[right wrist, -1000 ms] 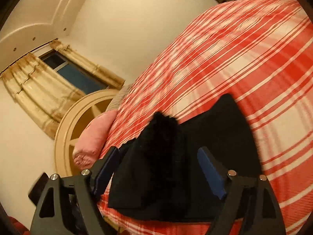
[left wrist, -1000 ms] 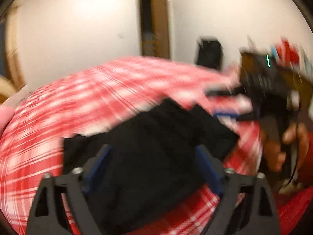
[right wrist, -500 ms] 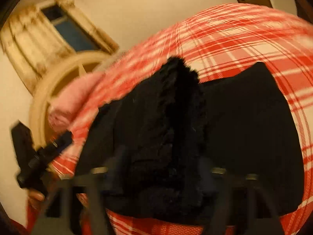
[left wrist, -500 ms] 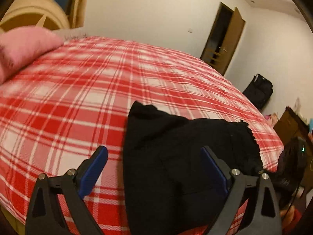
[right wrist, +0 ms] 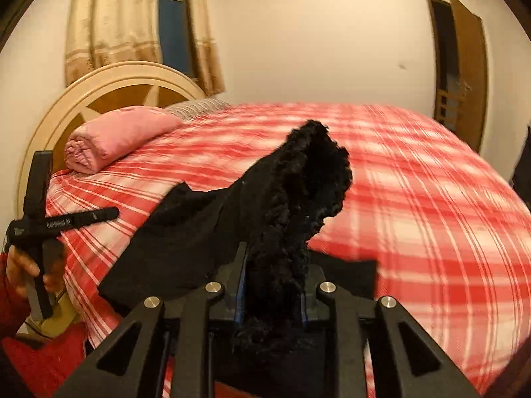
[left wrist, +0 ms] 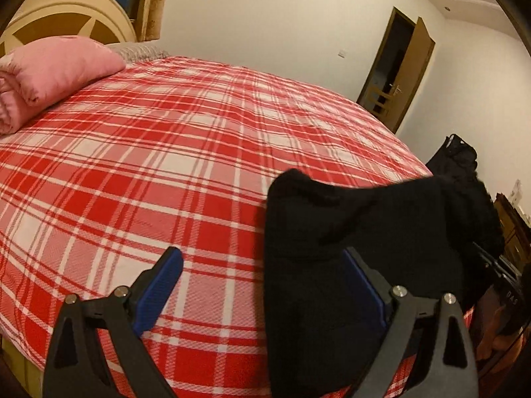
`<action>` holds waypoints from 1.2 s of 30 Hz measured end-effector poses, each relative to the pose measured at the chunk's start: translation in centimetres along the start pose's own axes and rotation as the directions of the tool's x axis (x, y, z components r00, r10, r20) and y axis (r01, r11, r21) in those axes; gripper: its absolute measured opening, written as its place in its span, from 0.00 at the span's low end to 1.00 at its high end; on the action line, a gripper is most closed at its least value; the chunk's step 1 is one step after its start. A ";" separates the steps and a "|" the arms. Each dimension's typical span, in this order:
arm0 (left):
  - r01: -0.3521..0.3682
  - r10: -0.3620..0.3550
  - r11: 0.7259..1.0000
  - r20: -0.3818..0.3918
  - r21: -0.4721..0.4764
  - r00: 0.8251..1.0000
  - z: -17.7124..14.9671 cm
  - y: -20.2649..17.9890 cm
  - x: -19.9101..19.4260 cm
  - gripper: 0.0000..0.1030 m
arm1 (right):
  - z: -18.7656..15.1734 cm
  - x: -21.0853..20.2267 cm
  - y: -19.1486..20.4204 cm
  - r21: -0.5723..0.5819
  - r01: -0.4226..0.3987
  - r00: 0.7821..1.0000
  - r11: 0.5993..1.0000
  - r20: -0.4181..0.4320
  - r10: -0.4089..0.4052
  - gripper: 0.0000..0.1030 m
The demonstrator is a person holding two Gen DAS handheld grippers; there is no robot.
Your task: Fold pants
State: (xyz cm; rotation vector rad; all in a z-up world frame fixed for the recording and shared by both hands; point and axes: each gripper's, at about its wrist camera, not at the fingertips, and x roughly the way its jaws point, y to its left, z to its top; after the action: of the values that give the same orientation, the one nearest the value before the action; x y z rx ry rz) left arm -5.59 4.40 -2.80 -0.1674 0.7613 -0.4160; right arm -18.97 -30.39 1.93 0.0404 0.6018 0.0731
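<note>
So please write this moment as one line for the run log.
right gripper: shut on black pants | left gripper: open, beside pants | pants: on plaid bed

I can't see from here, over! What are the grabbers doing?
Right gripper shut on fuzzy black pants, edge lifted. Left gripper open, empty. Red plaid bedspread beneath.

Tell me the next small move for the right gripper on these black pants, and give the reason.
Probably carry the pinched edge forward over the bed and lay it down. The right gripper is shut on a fuzzy bunch of the black pants, lifted off the plaid bedspread, while the left gripper stands open with nothing gripped, the cloth only draped over one finger, so the right one alone controls the fold.
</note>
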 end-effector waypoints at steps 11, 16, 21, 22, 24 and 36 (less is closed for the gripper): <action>-0.001 0.015 0.985 -0.082 0.171 0.997 -2.2 -5.4 3.4 0.94 | -6.9 1.9 -4.8 0.258 -0.028 0.997 0.966 -0.062 0.045 0.42; -0.083 0.123 0.951 -0.117 0.299 0.986 -3.8 -6.4 4.9 0.94 | -5.5 -0.5 -5.8 0.283 0.016 0.996 0.959 -0.091 0.010 0.58; -0.080 0.116 0.962 -0.129 0.261 0.985 -3.3 -5.7 5.0 0.96 | -0.6 -2.7 -3.1 0.174 0.054 0.995 0.983 0.073 -0.067 0.58; -0.083 0.120 0.964 -0.135 0.254 0.984 -3.4 -5.6 5.1 0.96 | 0.3 -2.3 -2.5 0.163 0.020 0.996 0.986 0.080 -0.033 0.58; -0.081 0.115 0.969 -0.138 0.234 0.984 -3.6 -5.4 5.2 0.96 | 2.8 0.6 0.1 0.110 -0.105 0.993 0.988 0.068 0.098 0.51; -0.083 0.108 0.976 -0.118 0.199 0.987 -5.4 -5.2 4.7 0.97 | 5.6 24.0 12.8 -0.001 -0.302 0.891 0.953 -0.356 0.282 0.04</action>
State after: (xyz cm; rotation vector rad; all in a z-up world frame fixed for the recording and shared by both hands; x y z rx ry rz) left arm -7.95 -2.30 -8.13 0.0792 0.8464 -0.4096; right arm 3.24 -15.79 -6.22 0.0637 0.9506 0.3983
